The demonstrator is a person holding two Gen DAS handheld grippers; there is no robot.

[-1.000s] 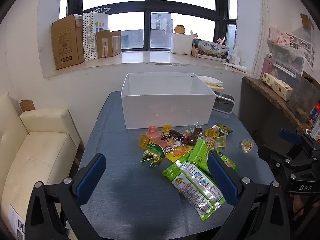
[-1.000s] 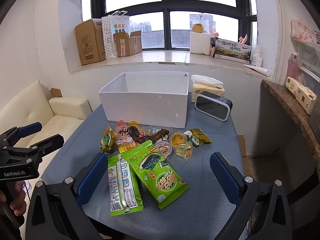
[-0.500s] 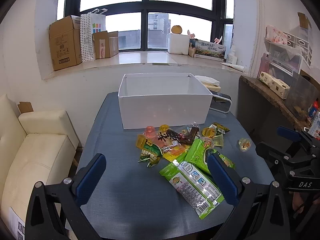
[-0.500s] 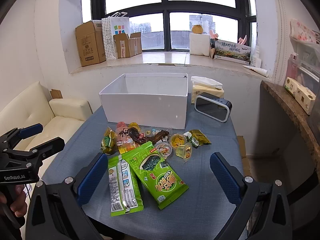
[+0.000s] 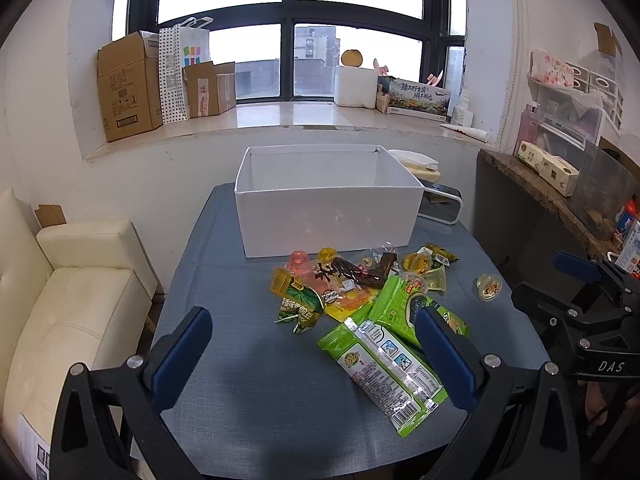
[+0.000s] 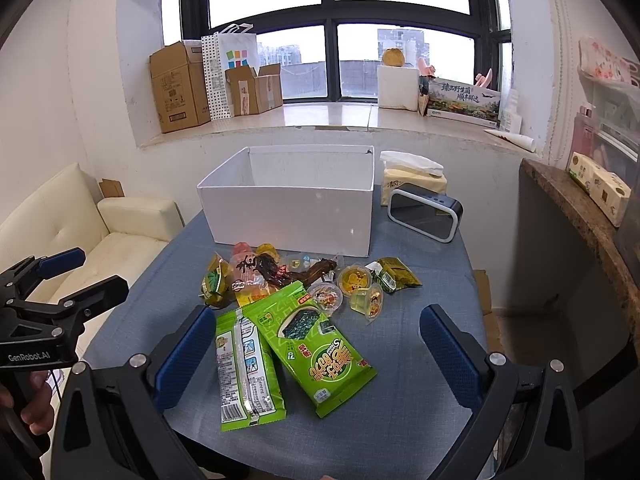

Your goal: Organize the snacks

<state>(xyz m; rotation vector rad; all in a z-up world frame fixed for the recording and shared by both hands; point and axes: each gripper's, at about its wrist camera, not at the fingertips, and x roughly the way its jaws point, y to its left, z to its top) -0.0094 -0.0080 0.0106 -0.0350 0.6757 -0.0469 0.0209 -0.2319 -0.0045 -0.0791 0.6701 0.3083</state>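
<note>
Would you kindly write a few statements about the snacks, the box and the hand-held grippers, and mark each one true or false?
1. The white box stands beyond the snack pile. True.
2. The seaweed packet lies inside the box. False: it lies on the table, in front of the box.
3. The left hand-held gripper is open and holds nothing. True.
4. The right hand-held gripper is shut on a jelly cup. False: its jaws are wide apart and empty.
5. A clock stands to the right of the box. True.
</note>
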